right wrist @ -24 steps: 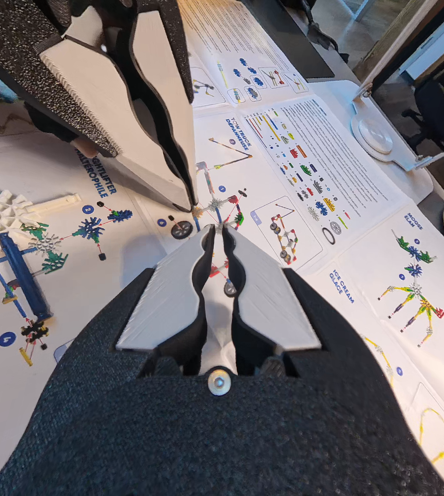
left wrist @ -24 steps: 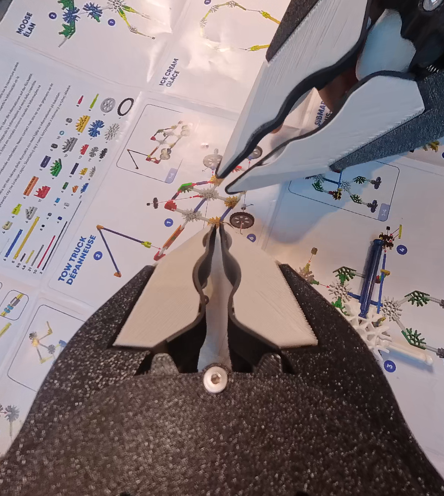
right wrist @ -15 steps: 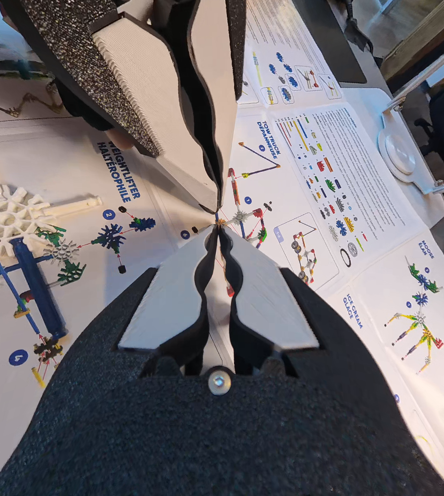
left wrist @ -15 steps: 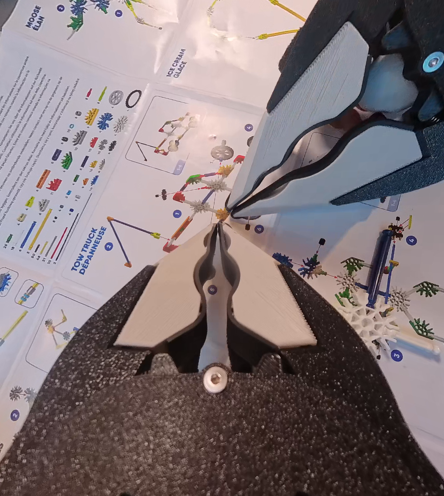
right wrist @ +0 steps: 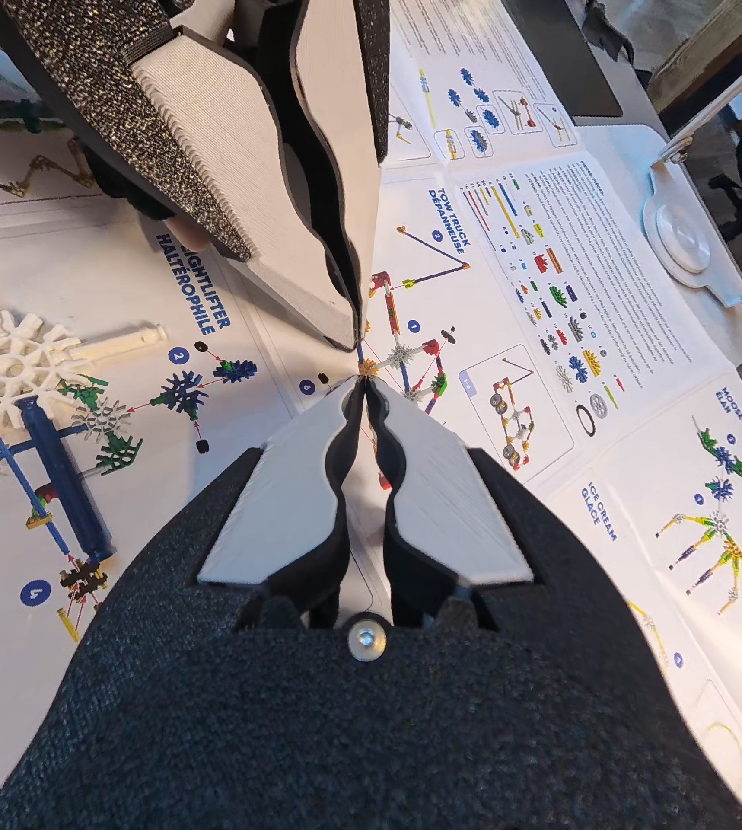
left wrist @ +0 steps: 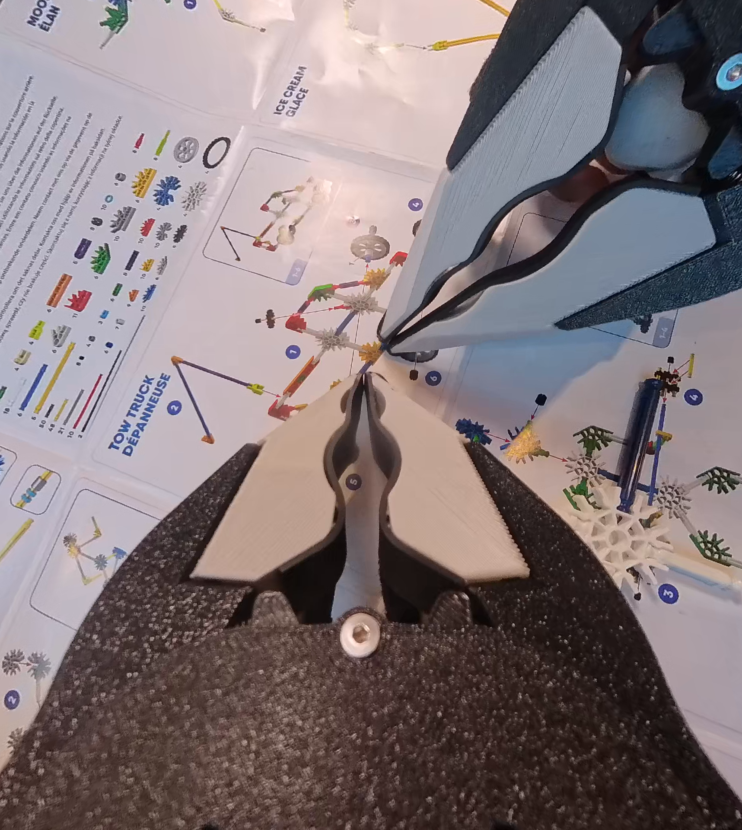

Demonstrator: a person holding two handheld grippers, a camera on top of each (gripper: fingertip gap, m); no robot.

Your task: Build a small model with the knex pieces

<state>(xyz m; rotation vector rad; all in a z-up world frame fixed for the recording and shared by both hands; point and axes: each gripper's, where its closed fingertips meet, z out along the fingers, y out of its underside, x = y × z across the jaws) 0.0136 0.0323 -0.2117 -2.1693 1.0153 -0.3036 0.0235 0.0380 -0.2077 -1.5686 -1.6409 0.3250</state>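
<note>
My left gripper (left wrist: pixel 363 378) is shut, with nothing visible between its jaws, and its tip is just above a large printed instruction sheet (left wrist: pixel 189 395). My right gripper (right wrist: pixel 362 380) is also shut with nothing visible in it. The two tips almost meet over the sheet's picture of a small toy vehicle. The right gripper also shows in the left wrist view (left wrist: pixel 384 345), and the left gripper shows in the right wrist view (right wrist: pixel 357 343). A white snowflake connector (left wrist: pixel 620 536) (right wrist: pixel 10 364) lies on the sheet off to the side, apart from both grippers.
A white rod (right wrist: pixel 122 343) and a thick blue rod (right wrist: pixel 63 476) lie by the snowflake connector. A white stand base (right wrist: pixel 683 242) sits on the table beyond the sheet's far edge, next to a dark mat (right wrist: pixel 562 67). Less than 4 cm separates the two grippers' tips. The white snowflake connector (right wrist: pixel 10 364) is about 11 cm from my left fingertips. Seen from the left wrist view (left wrist: pixel 615 542) as well.
The right gripper's tips, slightly parted before, have shut. Both grippers have come lower and closer, so their tips now almost touch above the sheet.
</note>
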